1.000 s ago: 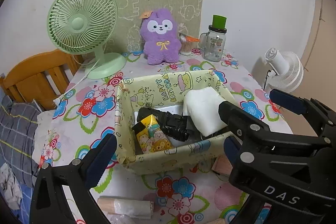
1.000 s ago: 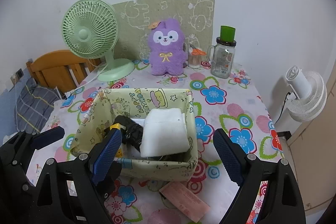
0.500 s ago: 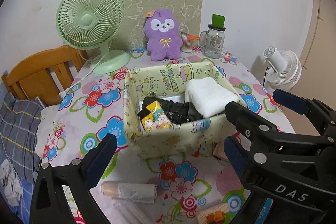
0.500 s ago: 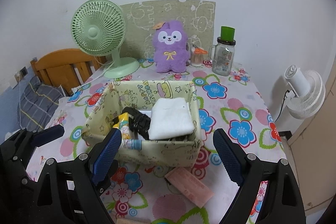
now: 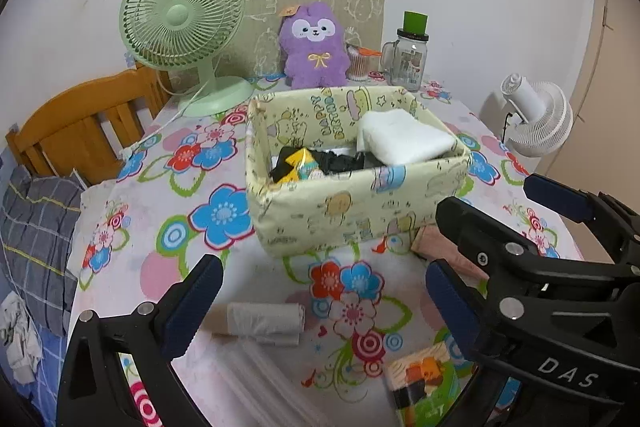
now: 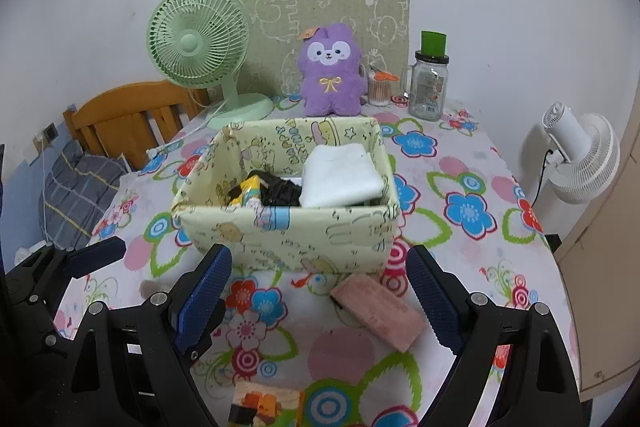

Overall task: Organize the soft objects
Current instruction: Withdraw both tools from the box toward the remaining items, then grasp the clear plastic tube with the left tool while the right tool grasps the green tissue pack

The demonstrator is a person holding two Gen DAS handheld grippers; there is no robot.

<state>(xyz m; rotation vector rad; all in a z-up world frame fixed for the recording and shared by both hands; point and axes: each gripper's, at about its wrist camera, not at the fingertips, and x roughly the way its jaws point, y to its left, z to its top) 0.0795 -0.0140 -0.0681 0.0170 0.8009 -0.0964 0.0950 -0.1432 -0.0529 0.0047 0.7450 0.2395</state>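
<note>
A pale yellow fabric box [image 5: 356, 215] [image 6: 288, 231] stands mid-table. It holds a folded white cloth [image 5: 404, 141] [image 6: 340, 177], a black bundle [image 6: 280, 191] and a yellow packet [image 5: 300, 163]. In front of it lie a white roll [image 5: 262, 319], a pink pack [image 6: 378, 311] and a colourful packet [image 5: 424, 383]. A purple plush [image 5: 314, 47] [image 6: 332, 75] sits at the back. My left gripper [image 5: 320, 299] is open and empty, above the roll. My right gripper [image 6: 320, 291] is open and empty, above the pink pack.
A green desk fan [image 5: 184, 23] stands back left, a glass jar with a green lid [image 5: 408, 59] back right, a cotton-swab cup [image 6: 378, 87] beside it. A wooden chair [image 5: 80, 123] is left of the table, a white fan [image 6: 580, 155] right.
Both grippers have pulled back and away from the box, staying open. The roll, pink pack and colourful packet have come into view in front of the box.
</note>
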